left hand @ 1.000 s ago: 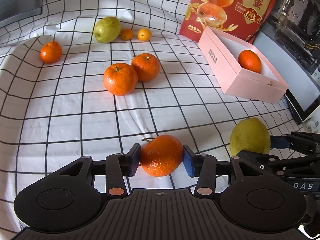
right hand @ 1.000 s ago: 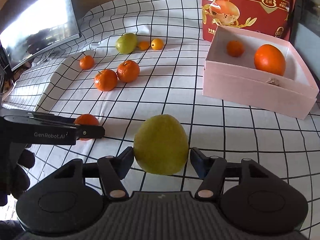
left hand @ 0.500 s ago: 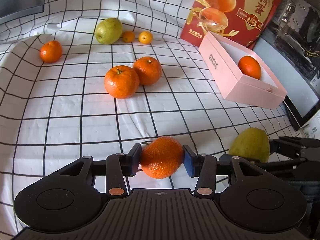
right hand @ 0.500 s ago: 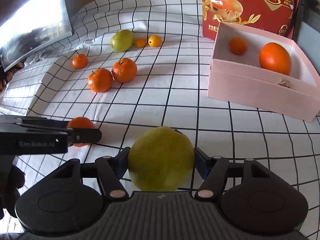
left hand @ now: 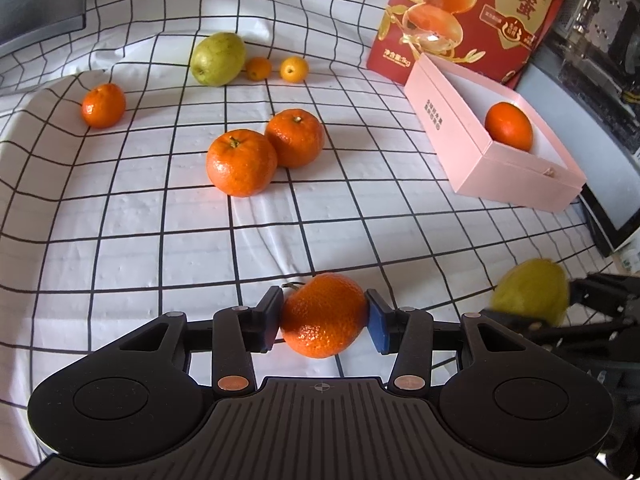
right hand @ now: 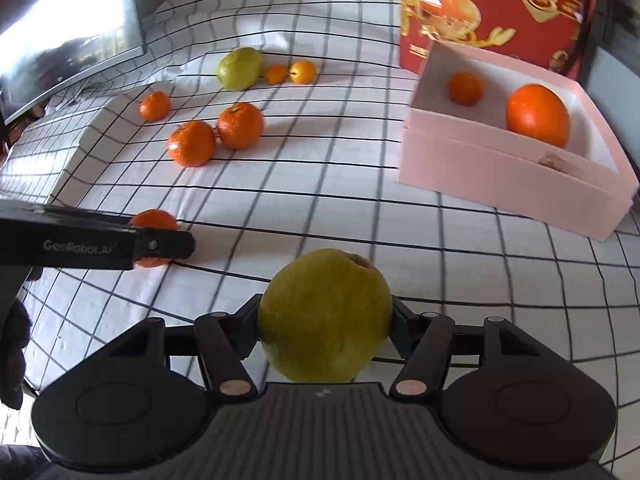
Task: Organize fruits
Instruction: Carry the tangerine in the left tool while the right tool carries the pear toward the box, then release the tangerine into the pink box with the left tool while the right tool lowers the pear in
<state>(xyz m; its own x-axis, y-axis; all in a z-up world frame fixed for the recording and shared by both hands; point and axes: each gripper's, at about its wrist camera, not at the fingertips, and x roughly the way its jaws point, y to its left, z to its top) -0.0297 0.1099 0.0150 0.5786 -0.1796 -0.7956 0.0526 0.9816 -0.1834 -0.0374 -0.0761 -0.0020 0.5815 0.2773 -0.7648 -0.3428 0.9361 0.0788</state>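
My left gripper is shut on a mandarin just above the checked cloth. My right gripper is shut on a yellow-green pear and holds it above the cloth; the pear also shows in the left wrist view. The open pink box lies ahead to the right with a large orange and a small mandarin inside. The left gripper and its mandarin show at the left of the right wrist view.
On the cloth lie two mandarins, a smaller one, a green pear and two kumquats. A red carton stands behind the box. A monitor stands at the far left.
My right gripper has lifted the pear off the cloth and drawn it closer to the camera. My left gripper has risen a little with its mandarin.
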